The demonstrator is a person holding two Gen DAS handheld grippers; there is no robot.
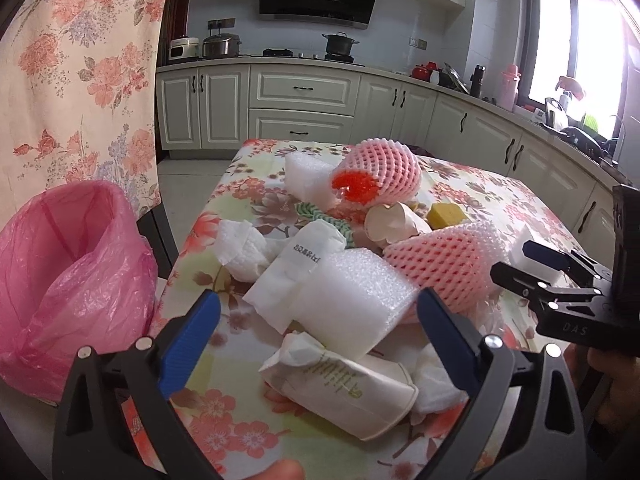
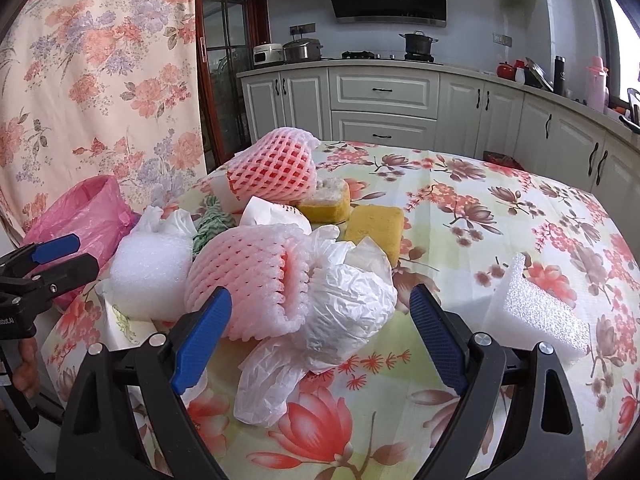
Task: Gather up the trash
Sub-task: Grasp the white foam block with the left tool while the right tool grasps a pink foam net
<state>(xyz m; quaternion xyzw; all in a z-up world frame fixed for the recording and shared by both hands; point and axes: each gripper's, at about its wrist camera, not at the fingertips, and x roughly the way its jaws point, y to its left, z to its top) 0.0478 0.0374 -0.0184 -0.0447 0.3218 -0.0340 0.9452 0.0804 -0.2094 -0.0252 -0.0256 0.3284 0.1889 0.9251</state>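
Hovering both grippers over the trash pile

You hold the left gripper [image 1: 320, 328] spread wide, grasping nothing, its blue pads either side of a white foam wrap [image 1: 352, 300] without touching it. Your right gripper [image 2: 320, 336] is likewise released, with a crumpled white plastic bag [image 2: 344, 316] and a pink foam fruit net [image 2: 248, 284] lying between its fingers.

The trash sits heaped on the floral tabletop [image 2: 500, 208], and everything below is placed from the white foam wrap. Just in front of it, nearer you, lies a tipped paper cup [image 1: 352, 392] with faint gold lettering too distorted to read. Behind it to the left, a white paper packet [image 1: 292, 268] carries a short line of dark printed characters, seen upside down and not legible. Crumpled tissue [image 1: 244, 248] lies further left. To the right is the pink net, then an eggshell [image 1: 392, 224] and a yellow sponge [image 1: 446, 216] behind. At the far end, a second pink net [image 1: 380, 172] covers something red that you cannot identify.

The body of the right gripper shows the letters "DAS" in the left wrist view; the left gripper's body bears a cut-off mark ending "bot.AI". Well left of the wrap, off the tabletop edge, stands a bin lined with a pink bag [image 1: 68, 272], its lower part cut off.
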